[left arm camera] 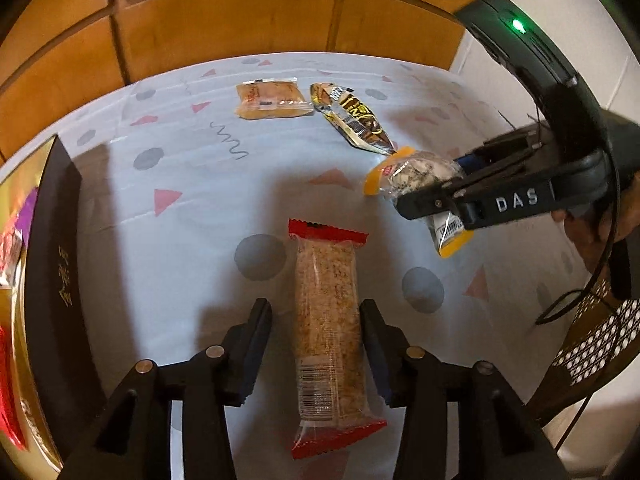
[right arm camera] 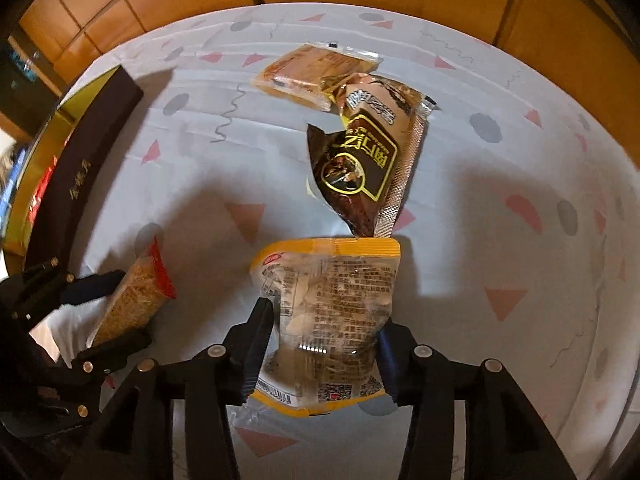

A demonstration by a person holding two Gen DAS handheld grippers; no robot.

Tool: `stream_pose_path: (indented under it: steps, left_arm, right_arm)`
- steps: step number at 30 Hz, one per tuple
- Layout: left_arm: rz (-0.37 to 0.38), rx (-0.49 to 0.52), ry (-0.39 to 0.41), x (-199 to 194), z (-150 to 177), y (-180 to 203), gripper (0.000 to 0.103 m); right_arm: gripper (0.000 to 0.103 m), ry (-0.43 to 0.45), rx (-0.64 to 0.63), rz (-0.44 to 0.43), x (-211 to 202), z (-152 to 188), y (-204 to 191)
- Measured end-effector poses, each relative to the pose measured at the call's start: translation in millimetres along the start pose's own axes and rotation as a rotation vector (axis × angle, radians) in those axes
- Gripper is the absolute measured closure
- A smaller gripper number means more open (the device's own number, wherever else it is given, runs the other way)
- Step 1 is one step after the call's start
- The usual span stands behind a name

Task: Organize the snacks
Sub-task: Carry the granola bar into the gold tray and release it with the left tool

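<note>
Left gripper parted around red-ended bar, gaps both sides, right gripper pinching yellow-edged packet, dark box at left table edge, bare cloth between.

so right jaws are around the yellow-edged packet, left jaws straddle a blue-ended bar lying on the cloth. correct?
One slip: the bar's ends are red, not blue. The left wrist view shows the red-ended bar lying on the cloth between the jaws of the left gripper. The rest holds: in the right wrist view the right gripper has its jaws around the yellow-edged packet.
</note>
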State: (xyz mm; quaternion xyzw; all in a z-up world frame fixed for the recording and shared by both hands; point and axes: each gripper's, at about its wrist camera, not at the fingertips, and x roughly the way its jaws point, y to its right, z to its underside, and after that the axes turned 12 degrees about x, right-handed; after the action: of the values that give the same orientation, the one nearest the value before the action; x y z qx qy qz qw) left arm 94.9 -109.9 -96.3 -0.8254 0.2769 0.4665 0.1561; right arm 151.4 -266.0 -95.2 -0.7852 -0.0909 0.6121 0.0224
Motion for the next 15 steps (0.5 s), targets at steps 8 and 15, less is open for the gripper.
stream_pose_path:
  steps: [8,15]
  left_arm:
    - [-0.074,0.049,0.007,4,-2,9,0.056]
    - [-0.155,0.079,0.052,0,5,23,0.073]
  right_arm:
    - [0.035,-0.021,0.027,-0.032,1,-1,1]
    - [0.048,-0.012,-0.009,0.012,4,4,-6]
